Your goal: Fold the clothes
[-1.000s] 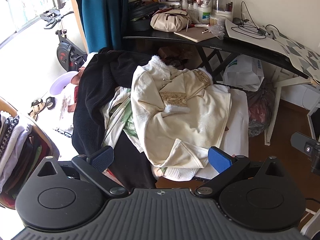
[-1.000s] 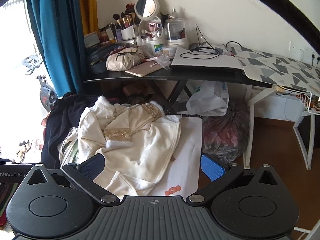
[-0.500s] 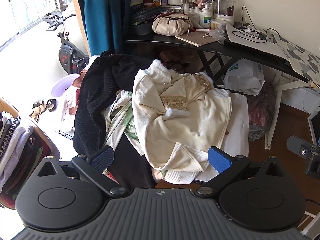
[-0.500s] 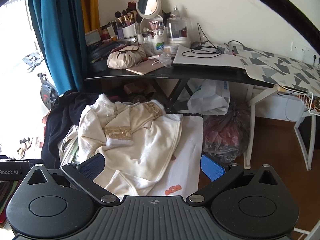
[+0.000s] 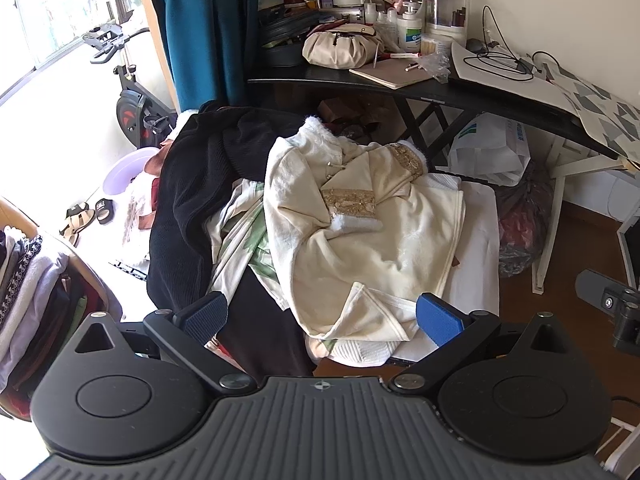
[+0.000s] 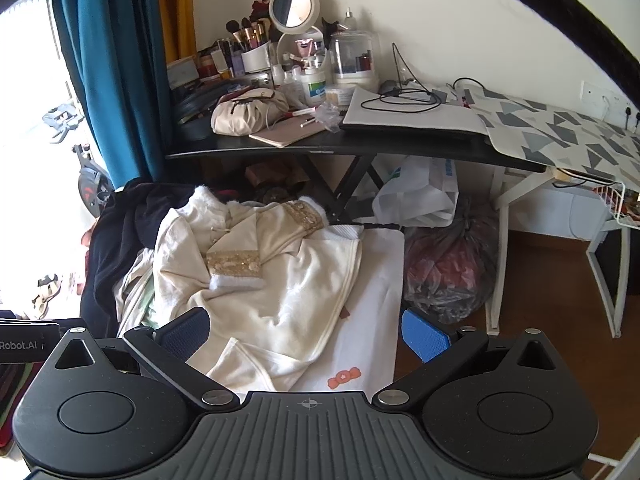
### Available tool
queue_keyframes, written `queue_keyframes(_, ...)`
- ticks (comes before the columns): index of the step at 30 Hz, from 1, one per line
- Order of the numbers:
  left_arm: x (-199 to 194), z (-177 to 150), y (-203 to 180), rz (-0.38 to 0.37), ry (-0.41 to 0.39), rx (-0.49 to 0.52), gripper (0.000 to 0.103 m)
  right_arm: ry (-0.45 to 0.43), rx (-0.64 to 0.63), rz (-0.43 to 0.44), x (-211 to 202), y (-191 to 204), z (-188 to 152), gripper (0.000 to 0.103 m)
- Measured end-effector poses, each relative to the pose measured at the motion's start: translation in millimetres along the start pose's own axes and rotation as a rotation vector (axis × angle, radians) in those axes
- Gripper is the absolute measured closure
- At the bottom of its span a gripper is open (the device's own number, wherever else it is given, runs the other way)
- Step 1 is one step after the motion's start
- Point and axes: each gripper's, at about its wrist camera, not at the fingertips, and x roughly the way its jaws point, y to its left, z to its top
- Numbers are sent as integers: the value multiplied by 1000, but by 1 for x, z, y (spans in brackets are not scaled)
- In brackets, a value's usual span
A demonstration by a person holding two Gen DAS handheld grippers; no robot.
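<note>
Black desk (image 6: 360,148) against the wall, cluttered with makeup; blue curtain (image 5: 208,32) to its left. In front of the desk, a cream robe (image 5: 360,240) heaped on a white towel (image 6: 372,320). Left gripper (image 5: 320,314) and right gripper (image 6: 306,334) hang spread wide, empty, over the robe's near hem.

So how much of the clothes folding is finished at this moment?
Partly done: the cream gold-trimmed robe has its sleeves crossed over its front. In hand: nothing, the left tongs and right tongs are open above it. Left: fold its body, then the black knitted garment.
</note>
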Motion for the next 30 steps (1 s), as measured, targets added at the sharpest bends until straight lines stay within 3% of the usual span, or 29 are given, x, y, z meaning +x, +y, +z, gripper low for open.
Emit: queue_keyframes(30, 8, 5, -1, -7, 29, 29, 0, 27, -3, -2, 9, 6, 4, 1)
